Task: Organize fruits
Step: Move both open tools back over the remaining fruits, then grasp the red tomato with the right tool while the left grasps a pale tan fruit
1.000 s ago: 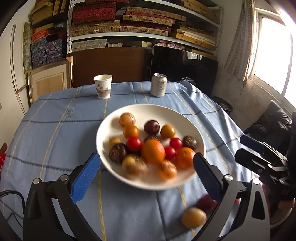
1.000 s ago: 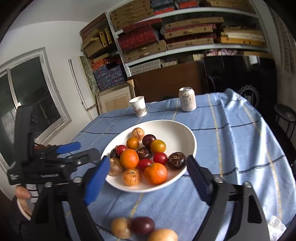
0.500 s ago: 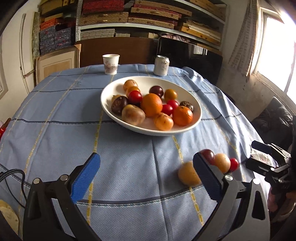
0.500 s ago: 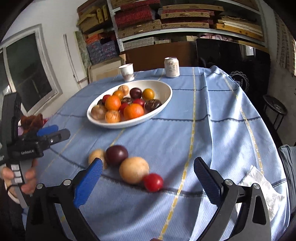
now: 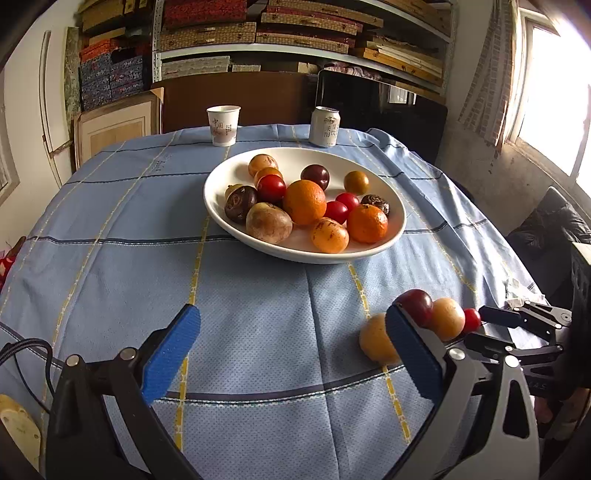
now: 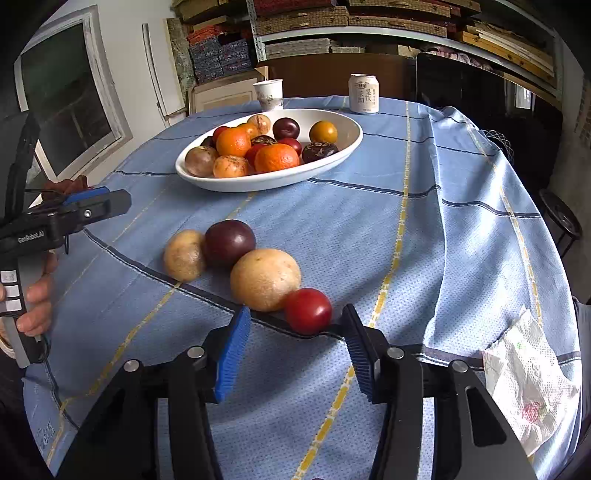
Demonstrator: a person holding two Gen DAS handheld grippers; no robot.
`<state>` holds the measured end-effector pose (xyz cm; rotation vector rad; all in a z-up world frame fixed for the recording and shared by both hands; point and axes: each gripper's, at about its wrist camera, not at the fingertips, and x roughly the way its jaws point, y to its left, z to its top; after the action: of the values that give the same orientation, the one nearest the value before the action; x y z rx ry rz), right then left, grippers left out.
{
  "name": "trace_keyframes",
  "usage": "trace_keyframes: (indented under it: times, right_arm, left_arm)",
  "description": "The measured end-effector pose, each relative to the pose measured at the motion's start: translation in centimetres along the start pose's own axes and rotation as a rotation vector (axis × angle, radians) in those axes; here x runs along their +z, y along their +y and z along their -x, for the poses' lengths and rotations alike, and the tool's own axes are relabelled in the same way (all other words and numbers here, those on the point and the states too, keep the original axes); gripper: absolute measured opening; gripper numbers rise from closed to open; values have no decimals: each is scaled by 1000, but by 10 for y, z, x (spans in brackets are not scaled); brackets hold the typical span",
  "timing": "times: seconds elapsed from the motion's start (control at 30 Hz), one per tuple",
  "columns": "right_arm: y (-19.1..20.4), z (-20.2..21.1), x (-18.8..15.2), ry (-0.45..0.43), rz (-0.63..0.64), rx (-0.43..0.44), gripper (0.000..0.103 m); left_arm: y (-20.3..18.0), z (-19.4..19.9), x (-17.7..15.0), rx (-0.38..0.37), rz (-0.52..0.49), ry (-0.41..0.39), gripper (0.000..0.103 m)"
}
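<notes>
While both tongs (image 5: 291, 354) (image 6: 295, 350) gape empty, loose fruit row (image 6: 243, 266) runs diagonally toward bowl (image 6: 343, 151).

light source: daylight from a window (image 5: 554, 92) at the right in the left wrist view, blown out to white glare.
brightness: tablecloth (image 5: 258, 332) evenly lit; shelves (image 6: 369, 22) at the far wall dimmer.
shadows: soft and short, under the bowl (image 6: 266, 181) and beneath the four loose fruits (image 6: 264, 278).
sharpness: both views crisp near and far, no motion blur.
distortion: strong fisheye bowing; the table edge curves, black vignette fills the corners.
highlights: small reflections on the red tomato (image 6: 308, 310).
</notes>
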<state>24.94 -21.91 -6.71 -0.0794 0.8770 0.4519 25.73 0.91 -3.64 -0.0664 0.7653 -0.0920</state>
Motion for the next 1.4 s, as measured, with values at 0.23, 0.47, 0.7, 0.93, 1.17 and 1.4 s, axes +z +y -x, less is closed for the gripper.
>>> trace_keyframes:
  times: [0.23, 0.47, 0.7, 0.93, 1.17, 1.4]
  right_arm:
    - [-2, -6, 1, 19, -6, -1, 37]
    - [-1, -10, 5, 13, 15, -15, 37]
    - [-1, -12, 7, 12, 16, -6, 26]
    - [-12, 8, 8, -82, -44, 42, 26]
    - [-21, 14, 9, -108, -107, 86, 26]
    - [-22, 20, 9, -126, -118, 85, 27]
  left_arm:
    - [1, -2, 0, -11, 10, 8, 99]
    - [1, -3, -1, -13, 15, 17, 99]
    - [0, -3, -1, -11, 15, 19, 99]
    - [-6, -8, -4, -35, -16, 26, 99]
    - [-48, -7, -14, -114, -235, 7, 99]
    - [-62, -23, -15, -209, -283, 94, 72]
